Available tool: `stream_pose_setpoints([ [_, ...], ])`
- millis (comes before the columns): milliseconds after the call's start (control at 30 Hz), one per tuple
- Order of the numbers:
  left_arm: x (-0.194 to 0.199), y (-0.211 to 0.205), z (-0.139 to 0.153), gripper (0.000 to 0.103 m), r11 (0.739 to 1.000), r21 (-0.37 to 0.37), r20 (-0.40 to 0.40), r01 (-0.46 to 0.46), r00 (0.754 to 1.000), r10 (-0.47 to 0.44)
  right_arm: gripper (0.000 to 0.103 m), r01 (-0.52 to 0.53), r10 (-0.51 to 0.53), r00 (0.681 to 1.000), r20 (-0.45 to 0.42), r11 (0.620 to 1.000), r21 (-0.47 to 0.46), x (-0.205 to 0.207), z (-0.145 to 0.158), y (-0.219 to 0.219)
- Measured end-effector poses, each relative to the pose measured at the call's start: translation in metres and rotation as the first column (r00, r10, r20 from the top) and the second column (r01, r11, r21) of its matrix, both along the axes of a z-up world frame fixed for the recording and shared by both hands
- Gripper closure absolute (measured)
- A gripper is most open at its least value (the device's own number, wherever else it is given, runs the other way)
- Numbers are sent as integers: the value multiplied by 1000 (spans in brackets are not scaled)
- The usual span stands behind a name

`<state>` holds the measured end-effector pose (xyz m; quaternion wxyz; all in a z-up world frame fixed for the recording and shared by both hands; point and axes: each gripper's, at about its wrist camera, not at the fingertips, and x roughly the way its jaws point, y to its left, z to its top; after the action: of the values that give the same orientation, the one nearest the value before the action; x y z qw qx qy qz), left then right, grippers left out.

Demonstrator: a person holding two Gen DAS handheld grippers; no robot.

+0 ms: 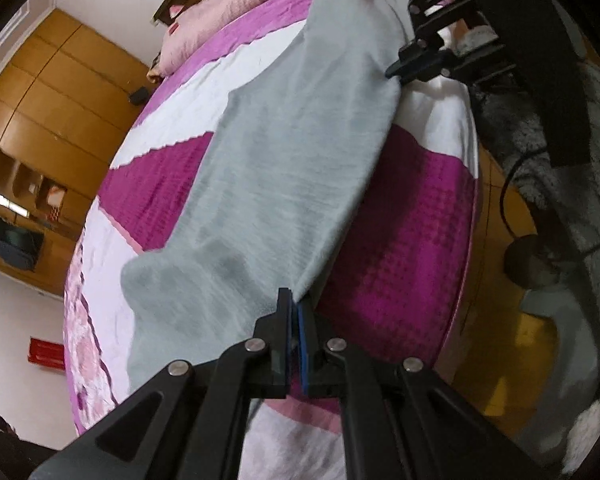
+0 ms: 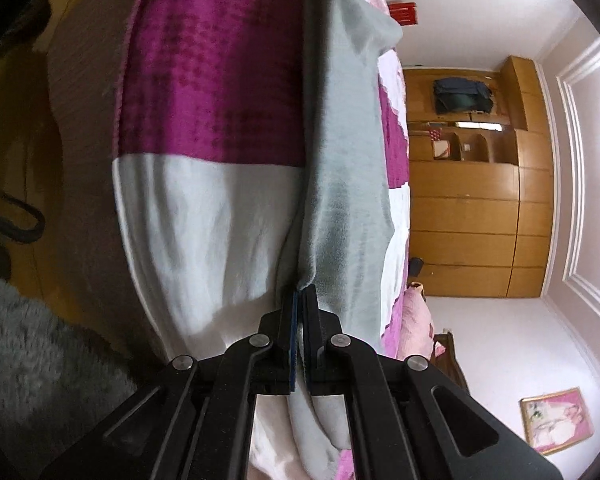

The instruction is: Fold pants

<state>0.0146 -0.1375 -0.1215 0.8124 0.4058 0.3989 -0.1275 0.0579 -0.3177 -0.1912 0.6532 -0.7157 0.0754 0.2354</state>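
- Left wrist view: left gripper (image 1: pixel 294 312) is pinching one end of the pants' (image 1: pixel 284 168) near edge; right gripper (image 1: pixel 396 70) is clamping the other end, jaws closed on cloth.
- Right wrist view: right gripper (image 2: pixel 300 300) is nipping only a thin fold of the pants (image 2: pixel 348 152).
- Risk: such shallow bites are likely slipping if the edge is pulled taut, spoiling the fold.
- Pants: grey, soft, lightly wrinkled, lying across the bed (image 1: pixel 400 240), near edge stretching between the grippers.

A home bedroom: a quilted bed (image 1: pixel 400 220), pillows (image 1: pixel 220 12) at its head, probably a wooden wardrobe (image 2: pixel 480 216) beyond its side.
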Motion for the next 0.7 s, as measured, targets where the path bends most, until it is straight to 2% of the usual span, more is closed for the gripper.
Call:
stream_pose_setpoints([
  [67,1,2,4,98,999,-47,-6,-27,1000,26,99,19,-17,999,-35,997,74,7,13,6],
  [100,1,5,8,95,996,-81,-17,-47,999,45,88,56,-48,997,-60,989,136,11,23,6],
  [167,4,12,18,92,981,-158,-51,-110,993,103,57,142,-107,985,-135,950,279,15,46,-5],
  [200,4,15,25,91,969,-202,-64,-142,989,132,53,191,-123,971,-204,915,357,17,59,-14],
  [267,5,19,40,87,944,-272,-68,-185,983,172,50,306,-133,926,-354,814,493,31,86,-37],
  [333,7,18,54,79,923,-325,-57,-207,978,200,50,422,-134,869,-477,705,570,50,102,-66],
  [367,9,15,57,78,919,-334,-54,-207,978,201,50,513,-134,818,-559,610,604,69,112,-91],
  [500,23,-4,59,78,927,-330,-25,-176,984,178,50,671,-141,731,-667,323,667,127,122,-178],
  [533,29,-9,56,78,930,-323,-20,-175,984,178,50,696,-129,710,-693,280,661,137,122,-192],
  [567,35,-12,53,78,930,-322,-19,-176,984,180,50,731,-105,676,-729,216,647,159,123,-212],
  [633,47,-17,47,78,925,-325,-17,-197,979,202,50,760,-76,645,-760,170,627,175,114,-235],
  [667,51,-17,44,78,920,-332,-20,-210,976,216,50,775,-78,628,-775,161,611,186,109,-242],
  [700,55,-17,42,78,914,-341,-27,-221,974,225,49,787,-85,611,-787,169,593,189,99,-246],
])
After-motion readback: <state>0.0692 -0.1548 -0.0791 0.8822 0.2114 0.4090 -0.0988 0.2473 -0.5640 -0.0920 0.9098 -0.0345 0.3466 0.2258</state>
